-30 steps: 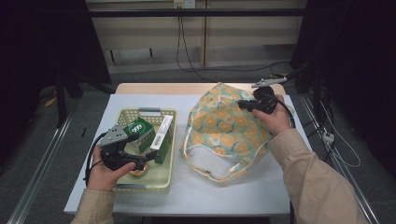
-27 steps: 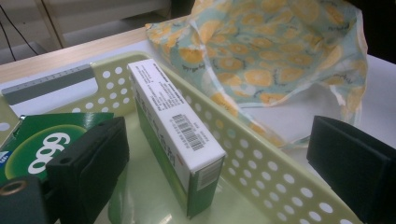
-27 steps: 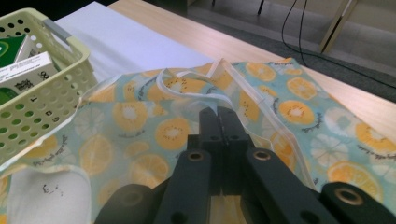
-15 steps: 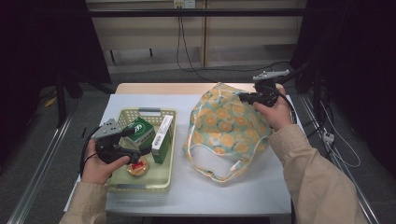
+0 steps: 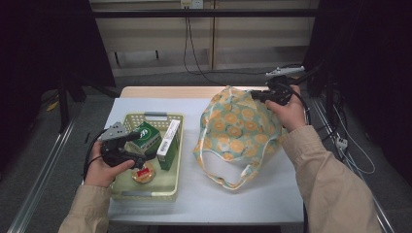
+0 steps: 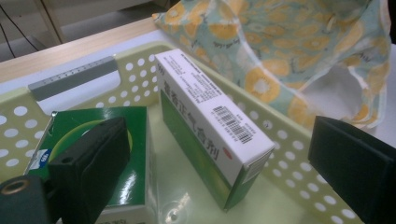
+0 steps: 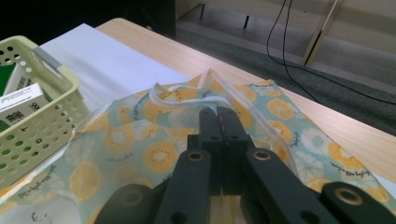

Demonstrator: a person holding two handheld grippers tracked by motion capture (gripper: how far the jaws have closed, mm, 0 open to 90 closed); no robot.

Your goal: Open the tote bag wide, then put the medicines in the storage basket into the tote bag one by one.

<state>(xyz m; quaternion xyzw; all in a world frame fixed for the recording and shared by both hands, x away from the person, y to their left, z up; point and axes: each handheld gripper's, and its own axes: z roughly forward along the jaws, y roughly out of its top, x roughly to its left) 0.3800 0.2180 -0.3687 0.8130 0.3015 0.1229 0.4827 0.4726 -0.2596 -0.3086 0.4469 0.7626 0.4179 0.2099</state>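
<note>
A fabric bag (image 5: 238, 131) printed with orange slices lies on the white table cover, its handles trailing toward the front. My right gripper (image 5: 256, 95) is shut on the bag's far top edge and holds it raised. In the right gripper view the jaws (image 7: 218, 116) are pressed together on the bag's pale hem (image 7: 177, 100). My left gripper (image 5: 143, 147) hangs open over the yellow basket (image 5: 176, 160). A green box (image 6: 137, 126) and a white-and-green box (image 6: 205, 116) lie between and below its spread jaws, untouched.
A small round red-topped item (image 5: 144, 174) lies in the basket's near part. The basket has a grey handle (image 5: 156, 115) at its far end. Bare wooden tabletop (image 5: 165, 92) runs along the back. Cables hang behind and to the right of the table.
My right gripper has moved up and away, pulling the bag's far edge higher. My left gripper has drifted a little left over the basket, still open.
</note>
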